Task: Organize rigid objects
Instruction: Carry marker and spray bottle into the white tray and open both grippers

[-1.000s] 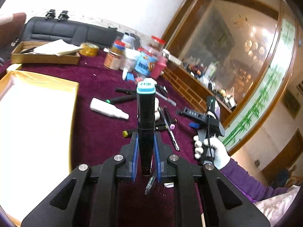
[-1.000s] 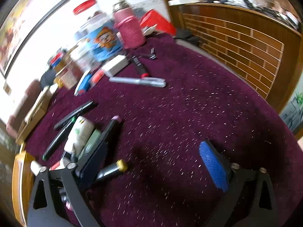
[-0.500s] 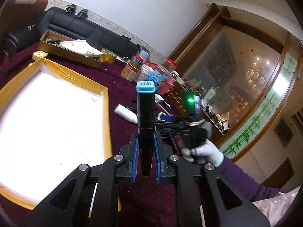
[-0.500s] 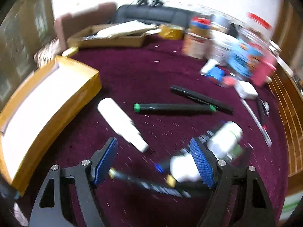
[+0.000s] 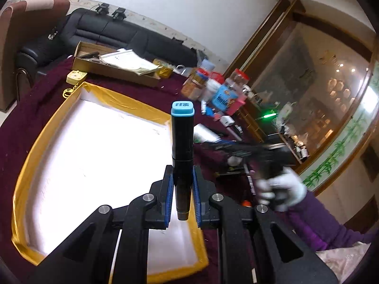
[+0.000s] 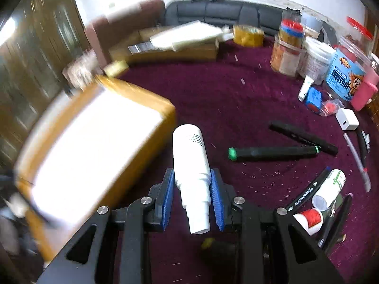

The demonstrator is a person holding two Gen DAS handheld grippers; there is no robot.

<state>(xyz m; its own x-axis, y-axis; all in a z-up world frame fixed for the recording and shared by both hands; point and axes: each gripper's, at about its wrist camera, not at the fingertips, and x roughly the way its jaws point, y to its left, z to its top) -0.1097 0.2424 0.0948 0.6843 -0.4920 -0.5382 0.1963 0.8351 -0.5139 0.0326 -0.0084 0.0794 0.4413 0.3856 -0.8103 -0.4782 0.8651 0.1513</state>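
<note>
Both tongs have swung toward the tray since a moment ago: the right tongs, empty and apart then, are now clamped on the white bottle, and the left tongs stay clamped on the blue-capped marker, which now hangs over the tray rather than beside it.

From where I stand, the bottle looks the shakier load. It is gripped at its narrow stepped neck, with the heavy body sticking out ahead, just beside the tray's near corner; a quick swing could let it pivot or slide out and clip the tray's wall. The marker is pinched low on its barrel and stands tall, so it could tip as it is let go. With both loads heading for the one tray, the tongs might also knock each other.

Everything sits on a counter covered in dark purple cloth. Right of the tray lie a green-tipped marker, more pens and a small bottle; beyond them stand jars. Behind the tray are a cardboard box and a black sofa against a white wall.
</note>
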